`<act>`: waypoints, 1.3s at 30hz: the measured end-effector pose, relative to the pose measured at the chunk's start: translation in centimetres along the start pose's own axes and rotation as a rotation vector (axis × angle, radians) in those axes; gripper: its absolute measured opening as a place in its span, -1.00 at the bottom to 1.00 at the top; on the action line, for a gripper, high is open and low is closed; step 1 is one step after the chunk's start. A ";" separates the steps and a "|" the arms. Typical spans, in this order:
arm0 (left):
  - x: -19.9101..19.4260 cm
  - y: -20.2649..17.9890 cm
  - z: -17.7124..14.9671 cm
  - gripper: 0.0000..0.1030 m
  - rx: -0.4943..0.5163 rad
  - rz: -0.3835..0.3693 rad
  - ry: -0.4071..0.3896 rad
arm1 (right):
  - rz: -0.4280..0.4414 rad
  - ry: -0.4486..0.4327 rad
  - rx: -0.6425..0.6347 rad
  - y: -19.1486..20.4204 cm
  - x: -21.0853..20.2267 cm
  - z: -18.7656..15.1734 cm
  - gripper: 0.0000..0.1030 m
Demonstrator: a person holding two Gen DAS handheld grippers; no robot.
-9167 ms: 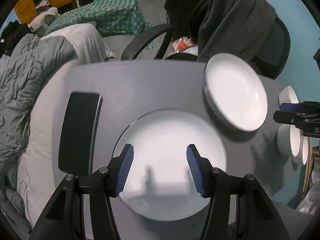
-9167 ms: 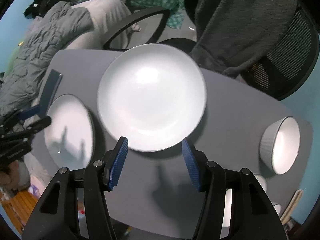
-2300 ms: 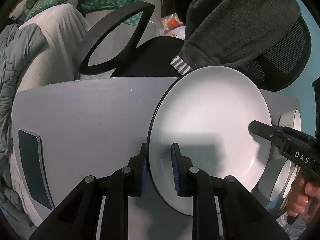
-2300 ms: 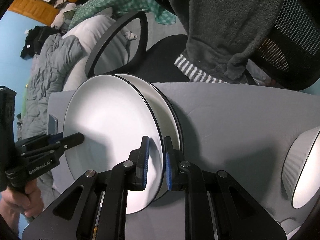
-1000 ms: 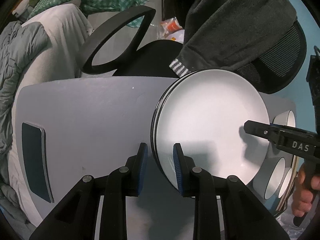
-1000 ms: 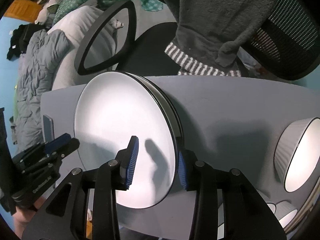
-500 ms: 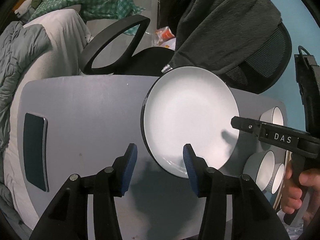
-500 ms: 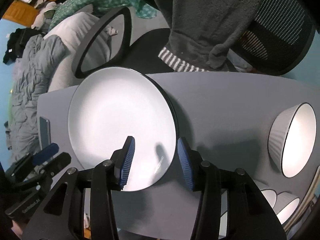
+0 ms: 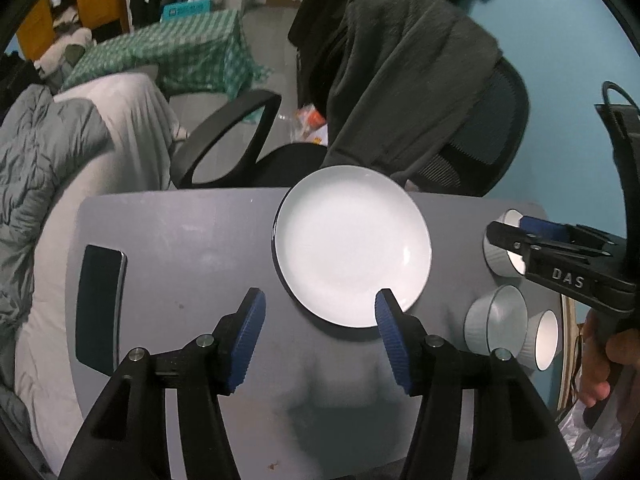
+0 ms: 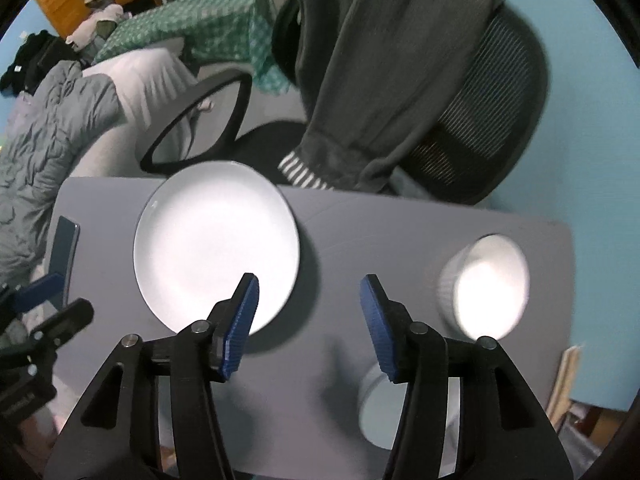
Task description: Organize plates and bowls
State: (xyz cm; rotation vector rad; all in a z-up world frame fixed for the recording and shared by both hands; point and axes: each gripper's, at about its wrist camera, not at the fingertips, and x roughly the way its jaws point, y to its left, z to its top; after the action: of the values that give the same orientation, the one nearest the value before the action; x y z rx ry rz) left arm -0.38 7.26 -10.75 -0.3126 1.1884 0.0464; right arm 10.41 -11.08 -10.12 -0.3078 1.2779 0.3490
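A stack of white plates [image 9: 352, 246] with a dark rim lies flat on the grey table [image 9: 192, 240], near its far edge; it also shows in the right wrist view [image 10: 216, 248]. My left gripper [image 9: 318, 314] is open and empty, just in front of the stack. My right gripper [image 10: 308, 300] is open and empty, to the right of the stack. Three white ribbed bowls sit at the table's right end: one far [image 9: 500, 256], two nearer [image 9: 494, 318] [image 9: 544, 338]. The right wrist view shows a blurred bowl [image 10: 484, 288] and another one [image 10: 378, 408] behind the right finger.
A dark phone [image 9: 100, 298] lies at the table's left end. An office chair [image 9: 472, 152] draped with a dark garment stands behind the table. A bed with a grey quilt [image 9: 36, 160] is on the left.
Both grippers let go of the top plate, which now lies on the other plate. Both have opened wide and drawn back from the stack; the right one has swung right toward the bowls.
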 end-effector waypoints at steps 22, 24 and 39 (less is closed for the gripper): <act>-5.2 -3.5 -3.8 0.15 0.069 -0.037 -0.072 | -0.058 -0.126 0.086 -1.6 -8.3 -7.1 0.22; -5.3 -3.7 -4.1 0.16 0.069 -0.048 -0.066 | -0.058 -0.127 0.097 -1.9 -8.6 -7.6 0.22; -5.9 -6.2 -4.8 0.50 0.105 -0.094 -0.049 | -0.062 -0.118 0.223 -5.2 -10.2 -10.7 0.24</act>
State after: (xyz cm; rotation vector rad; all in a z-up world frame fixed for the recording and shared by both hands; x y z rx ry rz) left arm -5.71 0.78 -5.60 -0.2729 1.1223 -0.0900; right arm 0.73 -21.03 -2.87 -0.1350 1.1759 0.1675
